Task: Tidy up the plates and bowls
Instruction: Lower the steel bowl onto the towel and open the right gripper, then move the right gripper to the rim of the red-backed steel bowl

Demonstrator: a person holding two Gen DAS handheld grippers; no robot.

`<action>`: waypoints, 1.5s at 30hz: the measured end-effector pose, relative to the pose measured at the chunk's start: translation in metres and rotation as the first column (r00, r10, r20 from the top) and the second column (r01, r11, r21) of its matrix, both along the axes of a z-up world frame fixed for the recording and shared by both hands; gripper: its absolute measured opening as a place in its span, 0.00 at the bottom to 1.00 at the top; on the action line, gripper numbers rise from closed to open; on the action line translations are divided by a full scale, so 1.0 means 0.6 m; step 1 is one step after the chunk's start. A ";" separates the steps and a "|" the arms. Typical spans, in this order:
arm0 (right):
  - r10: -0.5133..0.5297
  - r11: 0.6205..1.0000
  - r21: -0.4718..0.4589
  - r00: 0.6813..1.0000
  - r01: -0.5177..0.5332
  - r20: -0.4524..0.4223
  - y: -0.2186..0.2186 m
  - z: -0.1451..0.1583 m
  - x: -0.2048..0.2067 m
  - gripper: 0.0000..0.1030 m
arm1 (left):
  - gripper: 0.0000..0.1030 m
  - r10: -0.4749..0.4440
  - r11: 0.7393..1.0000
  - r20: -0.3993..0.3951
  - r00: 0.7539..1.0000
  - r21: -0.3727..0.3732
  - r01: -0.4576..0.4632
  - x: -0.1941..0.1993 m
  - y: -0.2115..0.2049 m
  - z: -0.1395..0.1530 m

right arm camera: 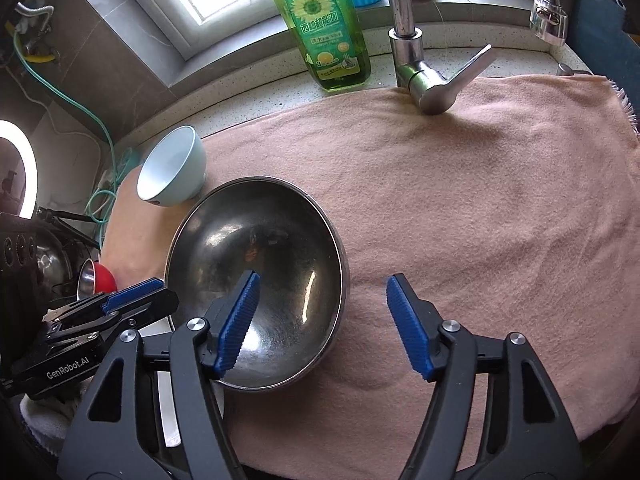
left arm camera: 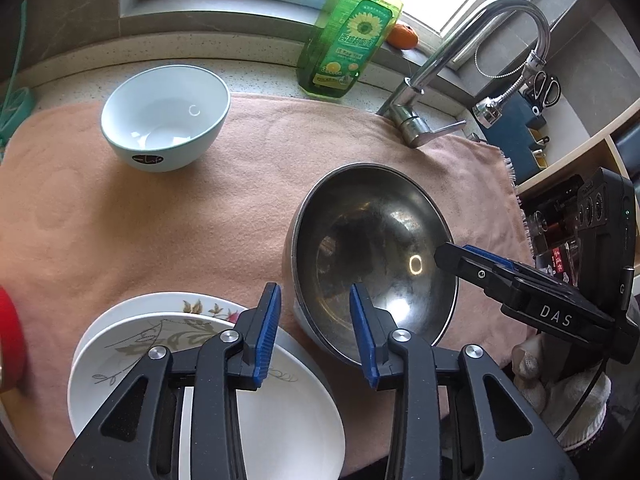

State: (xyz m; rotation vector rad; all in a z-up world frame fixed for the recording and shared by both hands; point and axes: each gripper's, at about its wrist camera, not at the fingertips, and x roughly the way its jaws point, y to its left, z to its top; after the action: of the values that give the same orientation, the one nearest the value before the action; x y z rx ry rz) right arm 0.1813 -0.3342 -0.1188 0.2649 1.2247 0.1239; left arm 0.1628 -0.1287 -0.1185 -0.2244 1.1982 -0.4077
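Note:
A steel bowl (left arm camera: pixel 372 256) sits on a pink towel (left arm camera: pixel 160 220); it also shows in the right wrist view (right arm camera: pixel 256 280). A pale blue bowl (left arm camera: pixel 166 116) stands at the far left, also visible in the right wrist view (right arm camera: pixel 174 172). Two white floral plates (left arm camera: pixel 200 360) are stacked at the near left. My left gripper (left arm camera: pixel 316 332) is open and empty, between the plates and the steel bowl's near rim. My right gripper (right arm camera: pixel 320 320) is open and straddles the steel bowl's right rim, its left finger inside the bowl; it also shows in the left wrist view (left arm camera: pixel 472 258).
A green dish soap bottle (left arm camera: pixel 348 36) and a chrome faucet (left arm camera: pixel 460 60) stand at the back edge. An orange (left arm camera: pixel 404 36) lies on the windowsill. A red cup (right arm camera: pixel 100 280) sits at the left. Shelves (left arm camera: pixel 580 152) are at the right.

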 end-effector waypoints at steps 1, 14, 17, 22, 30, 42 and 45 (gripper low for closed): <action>0.000 1.000 -0.002 1.000 0.000 0.007 0.001 0.004 -0.001 0.69 | 0.34 -0.001 1.000 0.003 1.000 -0.001 0.001 0.000 0.000 0.002; 0.037 0.999 -0.041 0.994 -0.033 0.098 0.032 0.056 -0.010 0.86 | 0.55 0.026 0.999 0.088 0.996 0.029 -0.029 -0.016 0.028 0.040; 0.045 0.999 -0.032 0.993 -0.042 0.112 0.045 0.066 -0.013 0.86 | 0.55 0.038 0.999 0.096 0.995 0.022 -0.040 -0.020 0.041 0.048; 0.075 0.997 -0.023 0.987 -0.073 0.139 0.077 0.084 -0.016 0.86 | 0.55 0.077 0.997 0.110 0.991 0.008 -0.079 -0.028 0.072 0.061; 0.131 0.991 0.006 0.980 -0.133 0.150 0.143 0.096 -0.014 0.86 | 0.55 0.162 0.987 0.126 0.979 -0.001 -0.164 -0.045 0.140 0.071; 0.214 0.974 0.044 0.963 -0.223 0.162 0.251 0.105 -0.008 0.86 | 0.55 0.298 0.955 0.118 0.947 -0.027 -0.297 -0.080 0.254 0.068; 0.243 0.966 0.049 0.956 -0.254 0.163 0.281 0.105 -0.007 0.86 | 0.55 0.331 0.943 0.124 0.935 -0.026 -0.331 -0.092 0.286 0.068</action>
State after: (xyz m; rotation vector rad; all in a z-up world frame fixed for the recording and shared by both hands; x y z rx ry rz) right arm 0.1771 -0.1658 -0.0557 0.1565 1.0956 0.3992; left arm 0.1073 0.0427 -0.0777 -0.3926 1.0112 -0.1267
